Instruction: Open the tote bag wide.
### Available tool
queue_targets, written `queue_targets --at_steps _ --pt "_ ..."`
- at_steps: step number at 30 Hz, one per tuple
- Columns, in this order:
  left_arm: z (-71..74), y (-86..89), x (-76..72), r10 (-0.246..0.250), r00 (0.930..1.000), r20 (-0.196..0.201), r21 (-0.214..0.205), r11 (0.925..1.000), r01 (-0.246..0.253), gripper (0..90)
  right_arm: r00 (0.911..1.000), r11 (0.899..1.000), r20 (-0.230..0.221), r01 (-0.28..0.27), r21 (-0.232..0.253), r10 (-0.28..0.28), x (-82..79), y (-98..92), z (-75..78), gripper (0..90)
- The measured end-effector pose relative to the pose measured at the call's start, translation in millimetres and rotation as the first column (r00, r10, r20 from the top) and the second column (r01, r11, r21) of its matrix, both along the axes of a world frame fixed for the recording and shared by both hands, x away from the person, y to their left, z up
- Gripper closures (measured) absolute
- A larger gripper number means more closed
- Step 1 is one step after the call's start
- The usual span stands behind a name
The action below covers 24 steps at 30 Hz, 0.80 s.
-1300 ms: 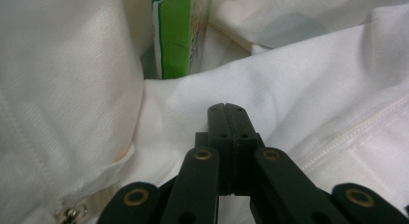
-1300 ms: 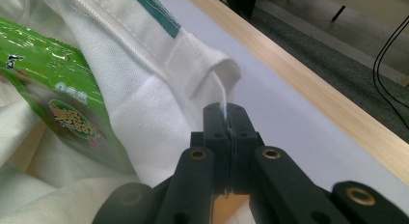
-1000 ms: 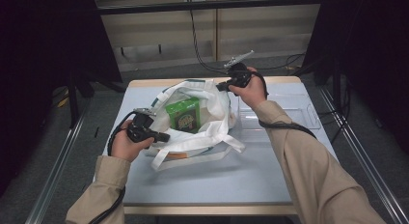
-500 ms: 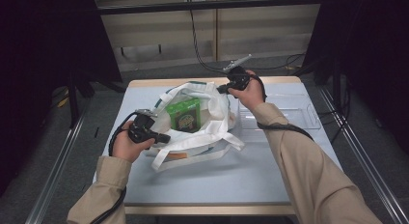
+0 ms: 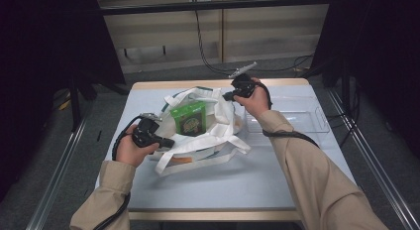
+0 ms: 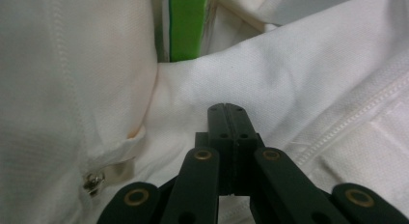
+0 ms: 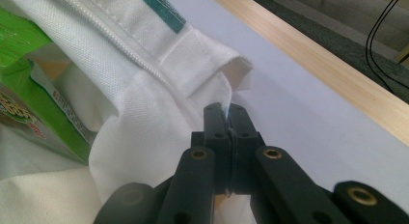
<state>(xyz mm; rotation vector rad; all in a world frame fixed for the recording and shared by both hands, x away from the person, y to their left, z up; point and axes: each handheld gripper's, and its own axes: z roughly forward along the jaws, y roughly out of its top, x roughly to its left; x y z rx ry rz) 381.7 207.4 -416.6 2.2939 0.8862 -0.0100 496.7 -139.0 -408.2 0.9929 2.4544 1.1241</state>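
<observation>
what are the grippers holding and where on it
Both hold the white cloth bag: the left hand-held gripper pinches its near wall, the right hand-held gripper its far rim edge.

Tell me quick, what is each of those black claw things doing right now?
Left gripper: fingers closed, pinching the white cloth bag at its near rim.
Right gripper: fingers closed on the bag's far edge, cloth pinched between them.
</observation>
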Motion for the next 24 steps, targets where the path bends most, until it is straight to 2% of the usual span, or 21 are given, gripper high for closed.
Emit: queue_targets --at_steps 1,2,3,4,5,7,10,14,16,18,20,23,24 --pt "-1.1 -0.6 -0.5 0.014 0.9999 -0.002 -0.007 0.9999 -0.014 90.0 1.0000 1.000 0.000 -0.004 -0.002 0.004 0.1 -0.1 -1.0 89.3" --pt "-1.0 1.9 1.4 -0.015 0.9999 0.004 0.026 0.9995 0.015 90.0 1.0000 1.000 -0.001 0.008 -0.014 -0.008 -0.8 0.5 -1.3 89.3" --pt "-3.0 0.7 0.5 0.008 1.0000 -0.004 0.009 0.9999 -0.008 90.0 1.0000 1.000 -0.001 -0.004 -0.008 0.004 -0.5 0.9 -2.5 89.2" --pt "-4.0 2.4 1.7 -0.013 0.9999 -0.004 0.025 0.9996 0.013 90.0 1.0000 1.000 -0.003 -0.005 -0.014 0.005 -0.8 1.4 -3.2 89.2" --pt "-5.7 1.3 0.5 0.008 0.9999 -0.008 0.007 0.9999 -0.008 90.0 1.0000 1.000 -0.001 -0.003 -0.012 0.003 -1.3 1.8 -4.1 89.2" --pt "-7.9 0.6 -0.4 0.017 0.9998 -0.011 -0.009 0.9998 -0.017 90.0 1.0000 1.000 -0.003 -0.004 -0.020 0.004 -1.8 1.5 -5.5 89.2" --pt "-10.3 -0.1 -0.4 0.005 0.9999 -0.011 0.002 1.0000 -0.005 90.0 0.9999 1.000 -0.011 -0.005 -0.024 0.005 -3.2 1.5 -10.3 89.2" --pt "-11.3 1.2 1.8 -0.028 0.9995 -0.012 0.039 0.9988 0.029 90.0 0.9998 1.000 -0.015 -0.011 -0.025 0.010 -4.8 1.9 -16.2 89.0" --pt "-12.8 0.3 1.4 -0.022 0.9997 -0.009 0.035 0.9991 0.023 90.0 0.9998 1.000 -0.017 -0.011 -0.027 0.010 -5.0 1.8 -17.8 89.0" --pt "-15.0 -2.3 -0.5 0.013 0.9998 -0.017 0.009 0.9999 -0.013 90.0 0.9997 0.999 -0.020 -0.015 -0.029 0.015 -5.3 2.0 -18.8 88.9" --pt "-15.3 0.0 1.4 -0.023 0.9996 -0.014 0.039 0.9989 0.024 90.0 0.9997 0.999 -0.020 -0.018 -0.033 0.017 -5.7 2.4 -19.6 88.9" --pt "-18.7 -1.5 -0.5 0.011 0.9998 -0.016 0.015 0.9998 -0.011 90.0 0.9998 0.999 -0.018 -0.011 -0.034 0.010 -6.9 3.0 -22.2 88.8" --pt "-18.4 -0.2 0.1 -0.006 0.9999 -0.015 0.029 0.9995 0.006 90.0 0.9997 0.999 -0.016 -0.018 -0.033 0.018 -7.1 3.5 -23.4 88.8"
